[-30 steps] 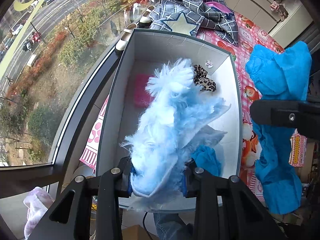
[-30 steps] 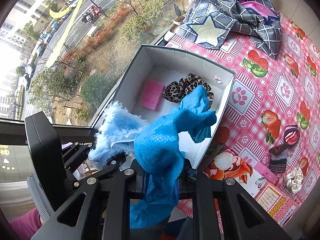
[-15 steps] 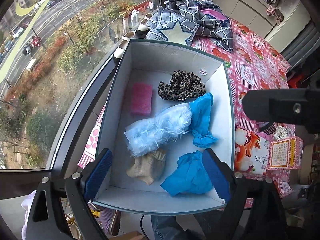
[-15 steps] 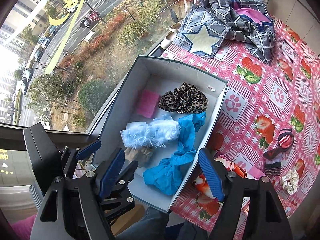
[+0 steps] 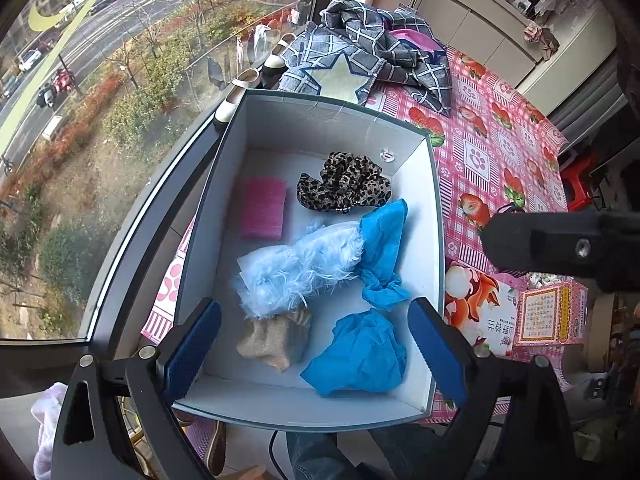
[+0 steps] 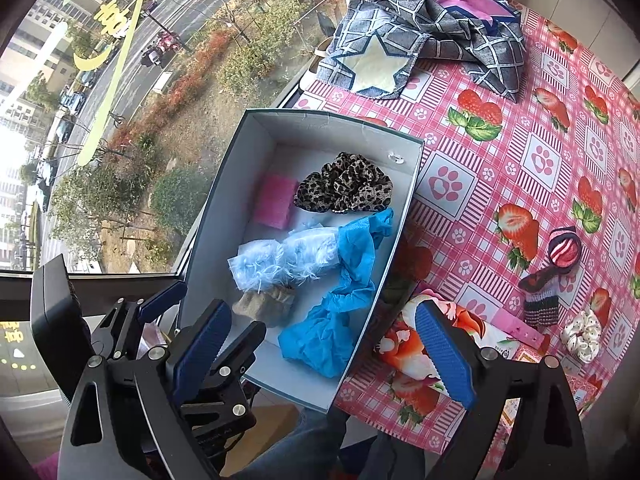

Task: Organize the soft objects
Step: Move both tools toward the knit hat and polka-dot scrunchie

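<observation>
Both the left tongs (image 5: pixel 316 344) and right tongs (image 6: pixel 324 344) hang empty, the right jaws opening wider. In the box (image 5: pixel 434 216), the fluffy scarf (image 5: pixel 300 264) and blue cloth (image 5: pixel 360 356) look light and limp, so pinch a bunched fold.

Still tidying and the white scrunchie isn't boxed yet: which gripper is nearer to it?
Right. The right gripper hangs open over the box's table-side edge, scrunchie just beyond its finger. The left gripper hangs open above the box's near end, farther away.
</observation>
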Motion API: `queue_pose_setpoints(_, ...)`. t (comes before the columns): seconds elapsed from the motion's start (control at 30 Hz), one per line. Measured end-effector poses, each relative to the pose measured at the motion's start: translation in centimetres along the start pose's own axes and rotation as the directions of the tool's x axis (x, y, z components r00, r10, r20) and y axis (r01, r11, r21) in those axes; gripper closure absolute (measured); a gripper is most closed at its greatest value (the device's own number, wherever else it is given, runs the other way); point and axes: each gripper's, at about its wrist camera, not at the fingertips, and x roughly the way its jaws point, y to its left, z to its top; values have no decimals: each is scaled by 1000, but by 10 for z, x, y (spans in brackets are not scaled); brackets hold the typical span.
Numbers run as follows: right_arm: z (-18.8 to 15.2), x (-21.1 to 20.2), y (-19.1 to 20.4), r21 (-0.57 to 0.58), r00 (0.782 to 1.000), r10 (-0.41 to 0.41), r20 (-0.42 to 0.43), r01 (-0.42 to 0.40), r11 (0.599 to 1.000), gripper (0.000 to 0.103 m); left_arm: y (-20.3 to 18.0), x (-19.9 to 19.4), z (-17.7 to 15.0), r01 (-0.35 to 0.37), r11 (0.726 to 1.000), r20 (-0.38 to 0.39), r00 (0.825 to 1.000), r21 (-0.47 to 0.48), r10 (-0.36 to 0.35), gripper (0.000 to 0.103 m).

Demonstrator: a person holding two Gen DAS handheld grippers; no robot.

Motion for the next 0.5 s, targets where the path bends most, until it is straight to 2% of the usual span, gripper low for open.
queue_pose_setpoints(0.03,-1,1,-1,2,1000,-2,-6,2,1000,0,-1,0,0,-1,1000,0,1000,2,1,7)
queue_pose_setpoints(0.33,-9,-4,-15,46,1000,21,-8,-21,999,0,-8,-2,0,9,1000,-24,1000,22,-8,7)
queue_pose_setpoints(0.5,-15,-15,-35,95,999,42,13,-43,995,0,-26,-2,7,25,998,-42,999,64,-22,7)
